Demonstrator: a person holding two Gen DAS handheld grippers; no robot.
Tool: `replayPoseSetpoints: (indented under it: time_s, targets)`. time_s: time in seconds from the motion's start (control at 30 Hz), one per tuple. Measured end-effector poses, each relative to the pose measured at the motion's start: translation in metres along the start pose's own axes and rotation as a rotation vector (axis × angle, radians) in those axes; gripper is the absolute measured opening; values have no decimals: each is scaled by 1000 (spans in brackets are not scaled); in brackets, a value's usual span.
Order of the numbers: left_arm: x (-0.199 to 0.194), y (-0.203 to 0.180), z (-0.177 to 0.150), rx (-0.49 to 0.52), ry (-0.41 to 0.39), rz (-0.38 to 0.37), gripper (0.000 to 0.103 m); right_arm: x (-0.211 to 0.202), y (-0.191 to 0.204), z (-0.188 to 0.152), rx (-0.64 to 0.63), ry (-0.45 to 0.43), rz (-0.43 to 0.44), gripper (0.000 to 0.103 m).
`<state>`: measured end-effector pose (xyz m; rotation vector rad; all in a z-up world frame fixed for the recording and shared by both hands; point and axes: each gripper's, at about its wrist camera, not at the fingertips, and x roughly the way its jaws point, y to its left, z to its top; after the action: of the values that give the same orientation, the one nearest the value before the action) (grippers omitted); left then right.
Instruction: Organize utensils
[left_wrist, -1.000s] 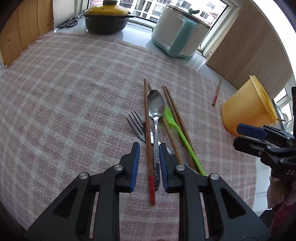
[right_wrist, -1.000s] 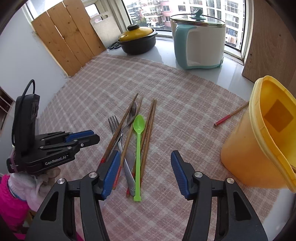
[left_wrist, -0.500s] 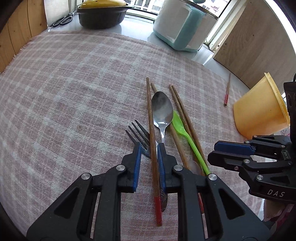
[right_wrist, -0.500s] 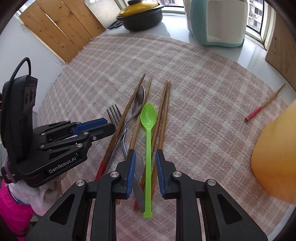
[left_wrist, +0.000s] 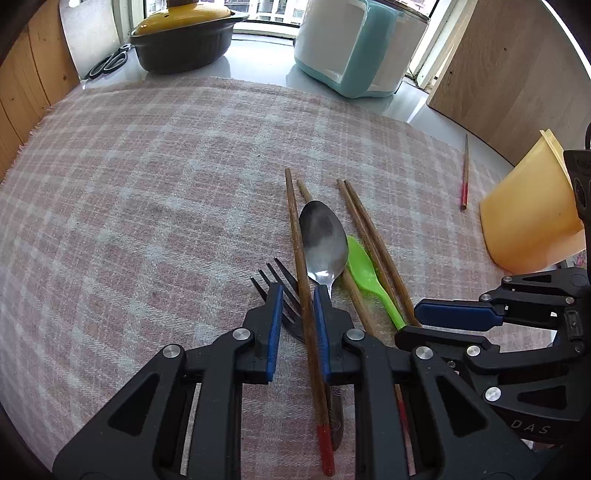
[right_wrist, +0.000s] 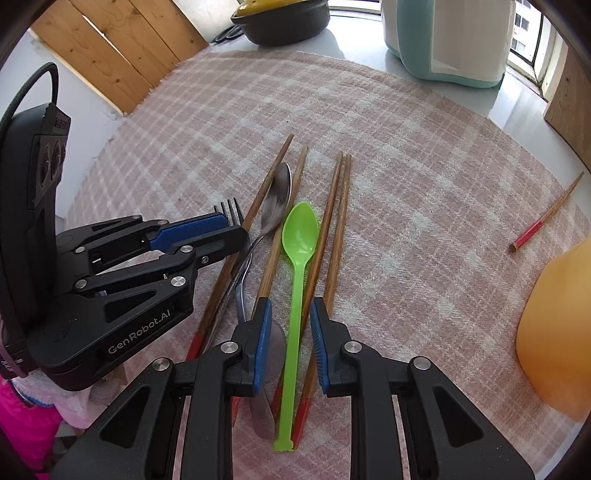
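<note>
Several red-ended wooden chopsticks, a metal spoon (left_wrist: 324, 240), a fork (left_wrist: 273, 280) and a green plastic spoon (right_wrist: 300, 229) lie side by side on a pink plaid cloth (left_wrist: 147, 184). My left gripper (left_wrist: 298, 299) is low over them. One chopstick (left_wrist: 308, 317) runs between its narrow jaws, close to the right pad, and a gap shows on the left. My right gripper (right_wrist: 291, 310) straddles the green spoon's handle with gaps on both sides. In the right wrist view the left gripper (right_wrist: 234, 229) sits by the fork (right_wrist: 231, 206).
A yellow tub (left_wrist: 528, 218) stands at the right, with a lone chopstick (left_wrist: 464, 173) near it. At the back are a black pot with a yellow lid (left_wrist: 184, 40), a teal-and-white appliance (left_wrist: 362, 48) and scissors (left_wrist: 109, 64). Wooden boards flank the counter.
Both grippers have come down closer over the utensils. The right jaws have narrowed from wide apart to a slim gap around the green spoon's handle. The left jaws kept their width.
</note>
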<state>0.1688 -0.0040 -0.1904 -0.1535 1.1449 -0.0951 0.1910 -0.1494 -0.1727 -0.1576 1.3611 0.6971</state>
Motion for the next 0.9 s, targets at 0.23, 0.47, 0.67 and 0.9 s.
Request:
replayPoseSetpoints:
  time_s: [0.23,0.47,0.67,0.9]
  targets:
    - [6,-3,5,25,1,18,16,10,1,3,6,21,-12,10]
    - [4,6,7,-10,-1,-10,5,10,1,5,17,22,-6,4]
    - [2,11,3,-44,2,-37,5,5,-1,3,36,2,8,2]
    - [-2,15,-3,-62,-5,-42,4,-2,-5,0,31,-14,23,2]
